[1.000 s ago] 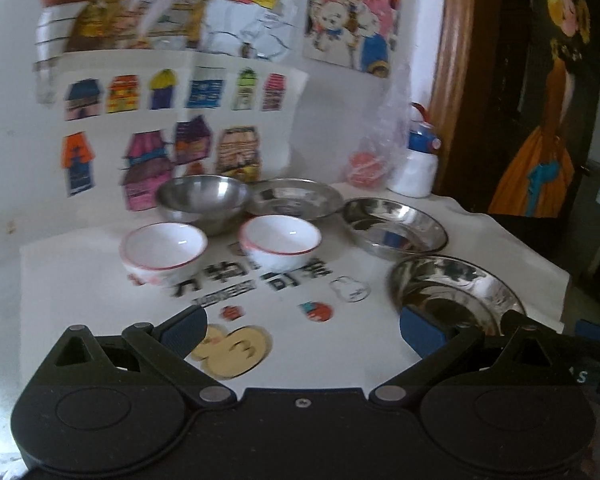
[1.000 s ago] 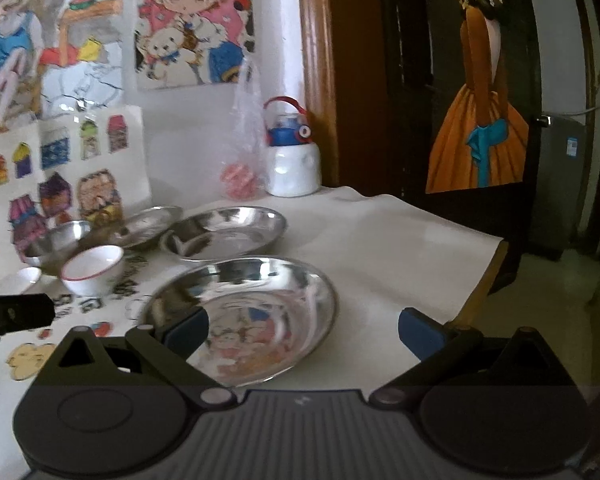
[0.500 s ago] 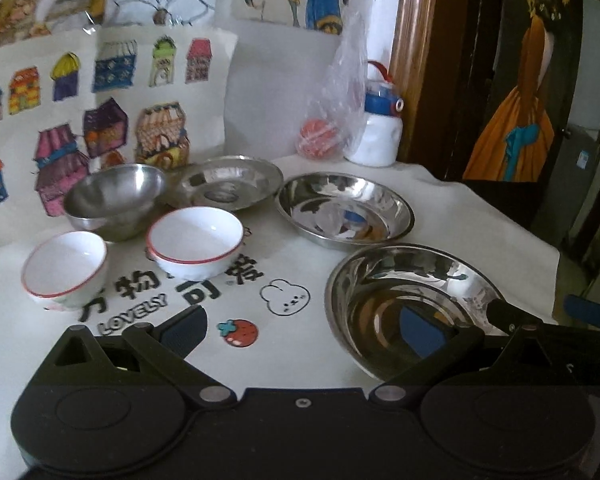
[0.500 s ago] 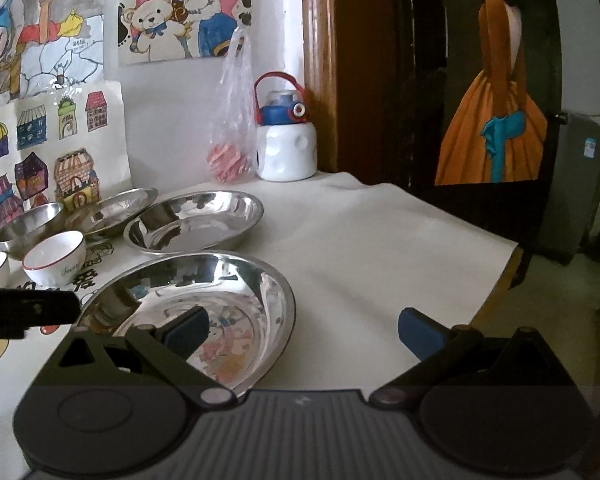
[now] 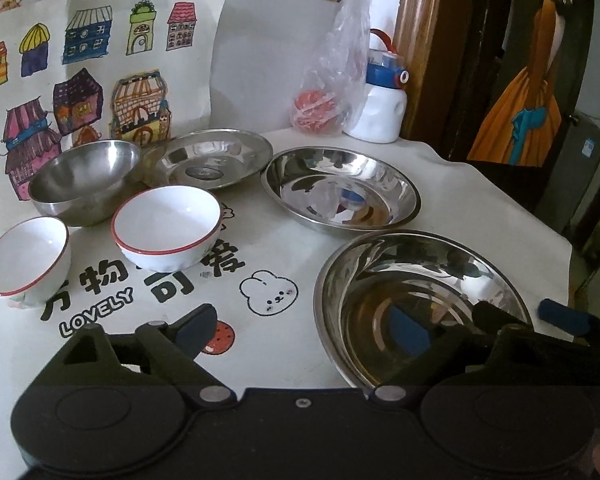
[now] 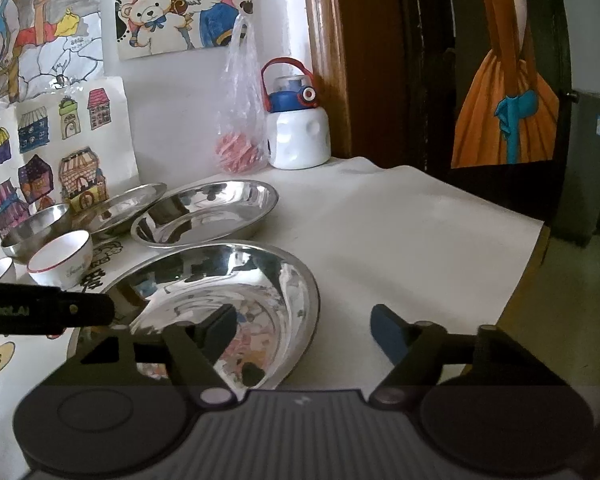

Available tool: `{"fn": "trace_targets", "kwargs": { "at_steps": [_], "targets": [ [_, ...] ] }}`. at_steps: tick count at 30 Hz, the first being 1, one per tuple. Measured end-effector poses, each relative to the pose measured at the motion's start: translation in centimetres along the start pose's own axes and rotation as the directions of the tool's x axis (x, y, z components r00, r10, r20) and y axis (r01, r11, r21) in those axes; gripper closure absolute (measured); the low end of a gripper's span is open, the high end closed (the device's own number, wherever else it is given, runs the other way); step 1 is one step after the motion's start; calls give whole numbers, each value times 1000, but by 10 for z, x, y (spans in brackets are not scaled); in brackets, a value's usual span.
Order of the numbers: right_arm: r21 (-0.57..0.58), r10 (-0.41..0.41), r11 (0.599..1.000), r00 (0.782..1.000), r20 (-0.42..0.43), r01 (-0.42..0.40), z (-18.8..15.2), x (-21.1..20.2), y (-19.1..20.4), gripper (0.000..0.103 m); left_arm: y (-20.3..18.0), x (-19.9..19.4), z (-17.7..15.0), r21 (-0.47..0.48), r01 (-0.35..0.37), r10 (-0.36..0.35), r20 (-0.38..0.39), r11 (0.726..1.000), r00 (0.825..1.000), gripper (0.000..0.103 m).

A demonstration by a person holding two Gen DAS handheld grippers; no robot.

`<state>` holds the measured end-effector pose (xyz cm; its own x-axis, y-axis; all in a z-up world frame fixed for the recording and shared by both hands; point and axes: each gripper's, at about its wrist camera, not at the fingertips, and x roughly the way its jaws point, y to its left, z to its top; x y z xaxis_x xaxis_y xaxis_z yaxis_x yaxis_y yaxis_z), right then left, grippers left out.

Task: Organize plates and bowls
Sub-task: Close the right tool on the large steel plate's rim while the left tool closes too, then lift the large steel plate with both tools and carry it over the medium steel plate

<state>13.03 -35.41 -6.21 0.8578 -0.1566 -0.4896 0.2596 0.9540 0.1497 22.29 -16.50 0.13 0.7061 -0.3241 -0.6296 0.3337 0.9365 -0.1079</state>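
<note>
Both jaws spread, apparently straddling the nearest steel plate's point(image 6: 236, 280) rim.

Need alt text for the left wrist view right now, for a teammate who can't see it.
The open left claw hovers over a white table, its right finger above the nearest steel plate. Beyond lie two more steel plates, a steel bowl and two red-rimmed white bowls.
</note>
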Motion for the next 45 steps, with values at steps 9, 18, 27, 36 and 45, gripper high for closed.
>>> {"fn": "trace_targets", "kwargs": {
  "at_steps": [9, 18, 27, 36, 45],
  "targets": [
    [38, 22, 999, 999, -31, -21, -2, 3, 2, 45, -2, 5, 2, -3, 37, -37, -24, 999, 999, 27],
    [48, 7, 999, 999, -35, -5, -3, 3, 4, 71, -8, 9, 2, 5, 71, -71, -49, 997, 996, 50],
    [62, 9, 998, 999, -42, -6, -4, 2, 5, 78, -12, 13, 2, 12, 78, -77, -78, 997, 994, 68],
    [81, 9, 997, 999, -51, -4, -6, -3, 5, 81, -12, 11, 1, 21, 56, -54, -85, 998, 995, 78],
    [97, 16, 995, 999, -48, -11, -8, -13, 5, 80, -16, -5, 2, 41, 40, -38, -40, 998, 998, 78]
  ]
}}
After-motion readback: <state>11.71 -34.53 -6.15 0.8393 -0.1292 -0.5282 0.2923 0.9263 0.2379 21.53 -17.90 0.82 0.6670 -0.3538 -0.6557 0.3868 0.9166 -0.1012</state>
